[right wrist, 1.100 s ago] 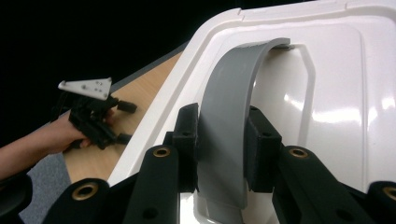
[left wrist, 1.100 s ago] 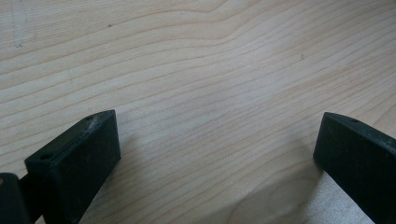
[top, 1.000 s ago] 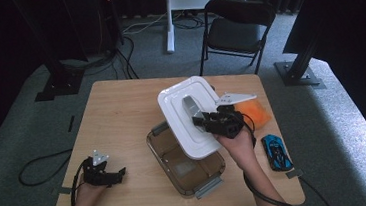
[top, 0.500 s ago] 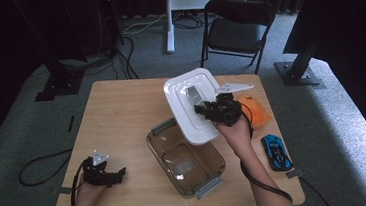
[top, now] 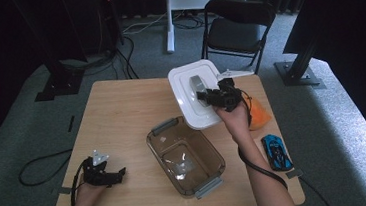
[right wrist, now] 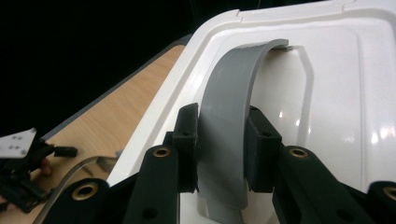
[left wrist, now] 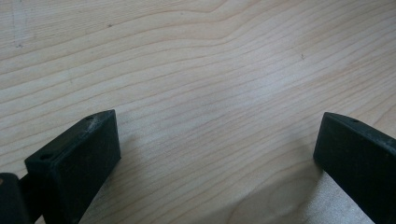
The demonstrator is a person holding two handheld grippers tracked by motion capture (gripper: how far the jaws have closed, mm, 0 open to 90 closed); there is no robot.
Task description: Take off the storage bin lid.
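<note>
Since a second ago, the white lid (top: 194, 98) has travelled with our right tongs (top: 209, 96) from above the clear container (top: 186, 154) toward the far right part of the tabletop (top: 122, 118), so the container's mouth is now fully uncovered. Our left tongs (top: 113, 175) have kept their place near the front left corner.

We hold the lid by its grey arched handle (right wrist: 232, 135), which makes sense: it is the one raised part narrow enough to pinch, and gripping it lets the broad lid hang tilted and clear of the container's rim while we carry it away. In the right gripper view the two black pads (right wrist: 188, 148) press on either side of the handle strip, so these tongs are closed narrowly on the handle, with the lid lifted off the wood. We judge that the lid is heading for a bare spot beyond the container, near the orange thing (top: 259, 116) and away from the blue toy car (top: 276, 151).

Our left tongs stand wide apart in the left gripper view, with nothing but bare wood between them; they hold nothing and wait low over the tabletop.
</note>
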